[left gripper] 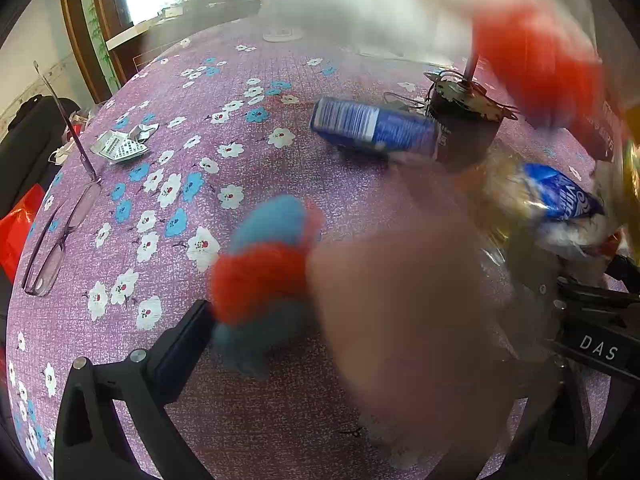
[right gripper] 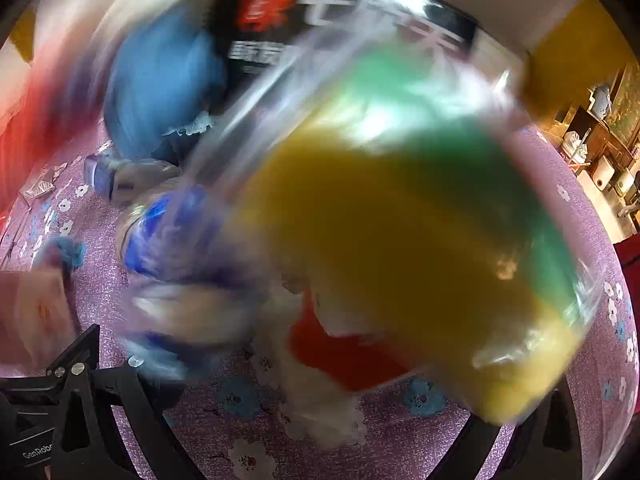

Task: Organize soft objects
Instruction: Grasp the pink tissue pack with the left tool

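In the left wrist view a fuzzy blue and red soft toy [left gripper: 260, 276] lies on the floral cloth between my left gripper's [left gripper: 332, 320] fingers, its red part against the left finger [left gripper: 180, 344]. A blurred tan mass [left gripper: 400, 320] hides the right finger. The fingers stand wide apart. My right gripper's body [left gripper: 592, 328] shows at the right edge. In the right wrist view a yellow and green sponge in clear wrap [right gripper: 400, 240] fills the frame just ahead of my right gripper [right gripper: 328, 360]. The sponge is blurred and hides the fingertips. A red and white soft thing [right gripper: 344, 352] lies under it.
A blue can [left gripper: 372, 128] lies on its side beside a dark motor-like part [left gripper: 464, 128]. Glasses [left gripper: 60, 236] and a blister pack [left gripper: 120, 146] lie at the left. A blue packet in clear plastic [left gripper: 560, 192] is at the right, below a blurred red object [left gripper: 536, 68]. A blue soft shape [right gripper: 160, 80] sits beside a dark box [right gripper: 340, 20].
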The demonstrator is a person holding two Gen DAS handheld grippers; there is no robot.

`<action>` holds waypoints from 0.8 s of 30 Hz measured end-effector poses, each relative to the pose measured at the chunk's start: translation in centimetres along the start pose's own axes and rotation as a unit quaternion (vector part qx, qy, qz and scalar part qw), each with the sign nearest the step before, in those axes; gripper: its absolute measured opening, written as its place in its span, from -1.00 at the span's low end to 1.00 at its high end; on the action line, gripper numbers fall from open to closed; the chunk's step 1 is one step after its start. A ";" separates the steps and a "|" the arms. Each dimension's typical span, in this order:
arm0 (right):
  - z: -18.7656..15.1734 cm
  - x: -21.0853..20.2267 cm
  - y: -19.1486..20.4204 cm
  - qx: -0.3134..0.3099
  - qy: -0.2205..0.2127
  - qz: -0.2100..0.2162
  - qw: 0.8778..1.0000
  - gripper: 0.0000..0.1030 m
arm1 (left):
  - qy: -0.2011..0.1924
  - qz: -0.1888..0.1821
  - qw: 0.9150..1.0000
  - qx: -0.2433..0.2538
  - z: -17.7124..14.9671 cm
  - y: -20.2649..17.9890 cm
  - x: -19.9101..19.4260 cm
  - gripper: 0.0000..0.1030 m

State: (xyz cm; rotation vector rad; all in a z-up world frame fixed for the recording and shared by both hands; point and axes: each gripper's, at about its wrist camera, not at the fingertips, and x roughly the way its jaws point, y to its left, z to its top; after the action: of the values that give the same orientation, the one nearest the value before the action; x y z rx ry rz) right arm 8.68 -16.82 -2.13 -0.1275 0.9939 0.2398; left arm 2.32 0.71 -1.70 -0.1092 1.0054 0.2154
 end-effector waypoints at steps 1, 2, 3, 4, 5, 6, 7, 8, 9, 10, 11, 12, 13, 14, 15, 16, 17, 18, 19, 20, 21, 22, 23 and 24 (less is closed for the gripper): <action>0.0 0.0 0.0 0.000 0.000 0.000 1.000 0.99 | 0.000 0.000 1.000 0.000 0.0 0.0 0.0 1.00; 0.0 0.0 -0.1 0.000 0.000 0.000 1.000 0.99 | 0.000 0.000 1.000 0.000 0.0 0.0 0.0 1.00; 0.0 0.0 -0.1 0.000 0.000 0.000 1.000 0.99 | 0.000 0.000 1.000 0.000 0.0 0.0 0.1 1.00; 0.0 0.0 -0.1 0.000 0.000 0.000 1.000 0.99 | 0.000 0.000 1.000 0.000 0.0 0.0 0.1 1.00; 0.0 0.0 0.0 0.000 0.000 0.000 1.000 0.99 | 0.000 0.000 1.000 0.000 0.0 0.0 0.1 1.00; 0.0 0.0 0.0 0.000 0.000 0.000 1.000 0.99 | 0.000 0.000 1.000 0.000 0.0 0.0 0.1 1.00; 0.0 0.0 0.0 0.000 0.000 0.000 1.000 0.99 | 0.000 0.000 1.000 0.000 0.0 0.0 0.1 1.00; 0.0 0.0 0.0 0.000 0.000 0.000 1.000 0.99 | 0.000 0.000 1.000 0.000 0.0 0.0 0.1 1.00; 0.0 0.0 0.0 0.000 0.000 0.000 1.000 0.99 | 0.000 0.000 1.000 0.000 0.0 0.0 0.1 1.00; 0.0 0.0 0.1 0.000 0.000 0.000 1.000 0.99 | 0.000 0.000 1.000 0.000 0.0 0.0 0.1 1.00; 0.0 0.0 0.1 0.000 0.000 0.000 1.000 0.99 | 0.000 0.000 1.000 0.000 0.0 0.0 0.1 1.00; 0.0 0.0 0.1 0.000 0.000 0.000 1.000 0.99 | 0.000 0.000 1.000 0.000 0.0 0.0 0.1 1.00; 0.0 0.0 0.0 0.000 0.000 0.000 1.000 0.99 | 0.000 0.000 1.000 0.000 0.0 0.0 0.1 1.00; 0.0 0.0 0.1 0.000 0.000 0.000 1.000 0.99 | 0.000 0.000 1.000 0.000 0.0 0.0 0.1 1.00; 0.0 0.0 0.0 0.000 0.000 0.000 1.000 0.99 | 0.000 0.000 1.000 0.000 0.0 0.0 0.1 1.00; 0.0 0.0 0.0 0.000 0.000 0.000 1.000 0.99 | 0.000 0.000 1.000 0.000 0.0 0.0 0.1 1.00; 0.0 0.0 0.1 0.000 0.000 0.000 1.000 0.99 | 0.000 0.000 1.000 0.000 0.0 0.0 0.1 1.00; 0.0 0.1 0.0 0.000 0.000 0.000 1.000 0.99 | 0.000 0.000 1.000 0.000 0.0 0.0 0.1 1.00; 0.1 0.1 0.0 0.000 0.000 0.000 1.000 0.99 | 0.000 0.000 1.000 0.000 0.0 0.0 0.1 1.00; 0.1 0.1 0.0 0.000 0.000 0.000 1.000 0.99 | 0.000 0.000 1.000 0.000 0.0 0.0 0.1 1.00; 0.1 0.1 0.0 0.000 0.000 0.000 1.000 0.99 | -0.001 0.000 1.000 0.000 0.0 0.0 0.1 1.00; 0.1 0.1 0.0 0.000 0.000 0.000 1.000 0.99 | -0.001 0.000 1.000 0.000 0.0 0.0 0.1 1.00; 0.1 0.1 0.0 0.000 0.000 0.000 1.000 0.99 | -0.001 0.000 1.000 0.000 0.0 0.0 0.1 1.00; 0.1 0.1 0.0 0.000 0.000 0.000 1.000 0.99 | -0.001 0.000 1.000 0.000 0.0 0.0 0.1 1.00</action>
State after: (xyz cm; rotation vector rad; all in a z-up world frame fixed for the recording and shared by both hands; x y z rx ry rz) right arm 8.82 -16.82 -2.16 -0.1280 0.9938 0.2395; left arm 2.37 0.70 -1.77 -0.1095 1.0043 0.2165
